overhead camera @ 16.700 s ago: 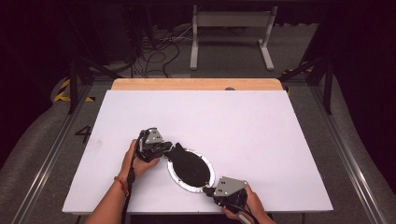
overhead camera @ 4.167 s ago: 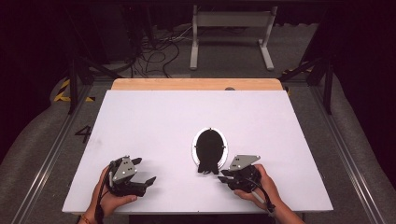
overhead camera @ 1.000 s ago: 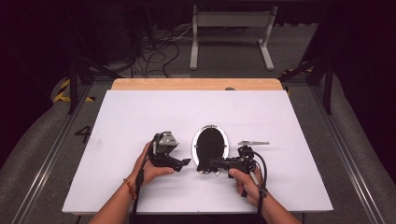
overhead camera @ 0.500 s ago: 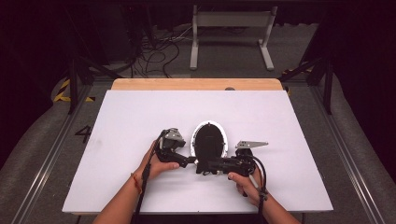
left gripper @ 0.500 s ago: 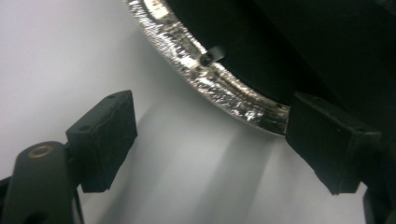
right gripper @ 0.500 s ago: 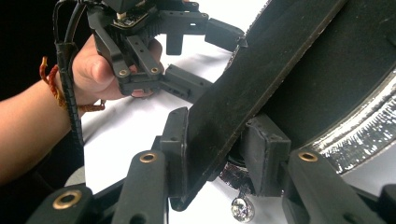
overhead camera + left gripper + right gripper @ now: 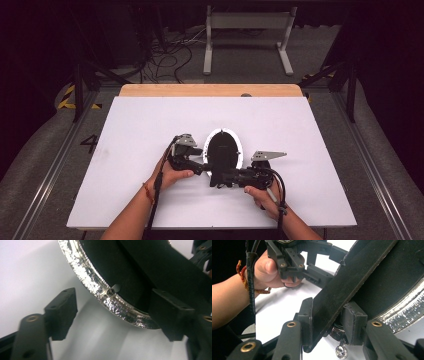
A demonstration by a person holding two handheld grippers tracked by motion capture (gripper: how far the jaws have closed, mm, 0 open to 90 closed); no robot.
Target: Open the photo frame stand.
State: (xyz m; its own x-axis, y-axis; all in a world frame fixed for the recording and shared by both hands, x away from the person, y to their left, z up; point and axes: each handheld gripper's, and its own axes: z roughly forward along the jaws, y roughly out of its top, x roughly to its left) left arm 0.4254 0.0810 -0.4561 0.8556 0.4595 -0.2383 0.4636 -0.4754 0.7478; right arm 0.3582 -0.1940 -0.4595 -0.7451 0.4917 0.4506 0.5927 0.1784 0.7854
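Observation:
A black oval piece [image 7: 225, 150] with a glittery silver rim [image 7: 100, 287] lies near the front middle of the white table [image 7: 125, 130]. My right gripper [image 7: 217, 177] comes in from the right and is shut on a flat black strap [image 7: 352, 277] at the piece's near end; its pads [image 7: 352, 320] press both sides. A small clear stone [image 7: 341, 351] hangs below. My left gripper [image 7: 202, 167] reaches in from the left, its jaws astride the silver rim [image 7: 112, 312]. They have just been closing, but one pad [image 7: 62, 312] still stands off the rim.
A wooden strip [image 7: 210, 90] runs along the table's far edge. Beyond it are a metal stand [image 7: 247, 35] and loose cables [image 7: 170, 55] on the floor. Metal rails [image 7: 55, 165] flank the table. Bare white surface spreads left, right and behind the piece.
My left gripper has moved right, up to the oval piece's near left rim, and its jaws have narrowed. The right gripper has kept its hold on the strap.

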